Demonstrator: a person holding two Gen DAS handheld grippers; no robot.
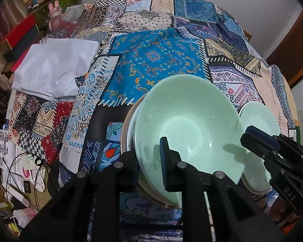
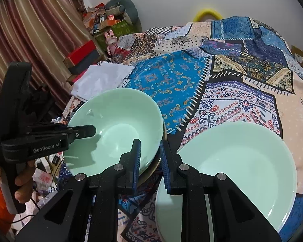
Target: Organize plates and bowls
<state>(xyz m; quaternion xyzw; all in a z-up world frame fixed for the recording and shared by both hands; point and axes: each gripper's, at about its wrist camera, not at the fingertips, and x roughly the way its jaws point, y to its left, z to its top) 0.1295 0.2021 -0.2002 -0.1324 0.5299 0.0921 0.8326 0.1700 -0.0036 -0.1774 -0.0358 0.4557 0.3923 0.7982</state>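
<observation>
Left gripper closed down on the near-left rim of the green bowl, one blue pad inside the wall and the other finger outside it. Right gripper set astride the opposite rim with only a narrow gap between its fingers; cannot tell whether both pads actually press the wall. Bowl nested on a tan-rimmed dish on the patchwork cloth, with the green plate just beside it on the right, apparently on top of more plates. Probably the lifting of the bowl off its stack, or the final seating of it there; hard to judge which. For a clean lift: confirm a firm bite on both sides before any rise, since glazed ware is slick and a thin rim offers little purchase. Raise both ends together and level, straight up, so that the dish below neither tips nor drags along. Avoid any swing toward the plate, where rim against rim could chip. Lower gently, and release only once fully seated.
</observation>
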